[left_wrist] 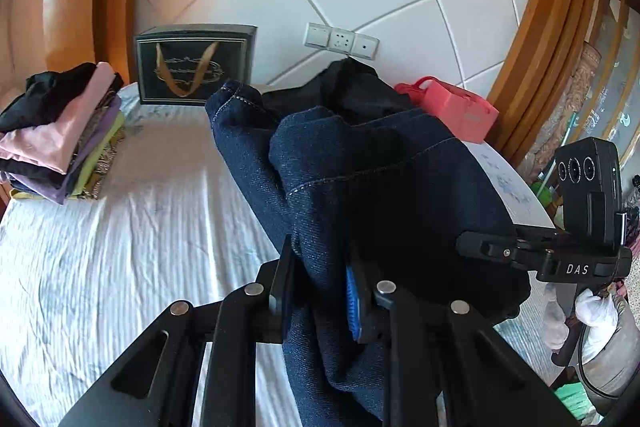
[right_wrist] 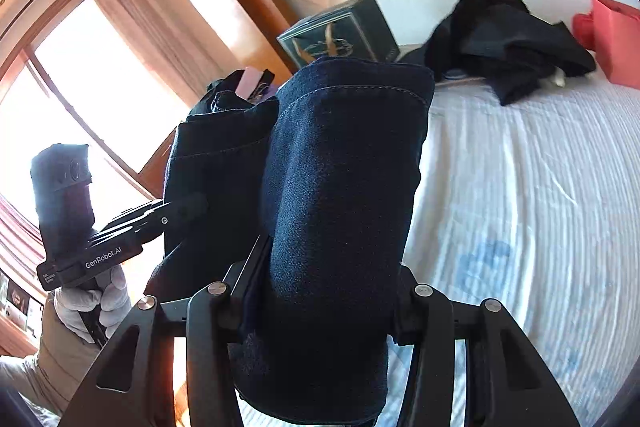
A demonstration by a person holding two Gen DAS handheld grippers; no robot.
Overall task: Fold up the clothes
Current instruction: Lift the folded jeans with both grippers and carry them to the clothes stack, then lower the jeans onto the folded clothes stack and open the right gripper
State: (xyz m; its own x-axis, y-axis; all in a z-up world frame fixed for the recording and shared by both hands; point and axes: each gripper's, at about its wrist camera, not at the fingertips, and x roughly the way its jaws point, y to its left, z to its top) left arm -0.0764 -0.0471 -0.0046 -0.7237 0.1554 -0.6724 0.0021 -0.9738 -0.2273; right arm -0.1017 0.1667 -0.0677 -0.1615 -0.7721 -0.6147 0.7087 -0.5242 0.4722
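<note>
Dark denim jeans point(left_wrist: 360, 179) hang bunched above the bed point(left_wrist: 120, 227), lifted clear of the sheet. Left gripper point(left_wrist: 320, 291) fingers pinch one fold; right gripper point(right_wrist: 320, 291) fingers clamp another. Stack of folded clothes point(left_wrist: 68, 131) sits far left; black garment point(right_wrist: 508, 39) lies near the headboard wall.
</note>
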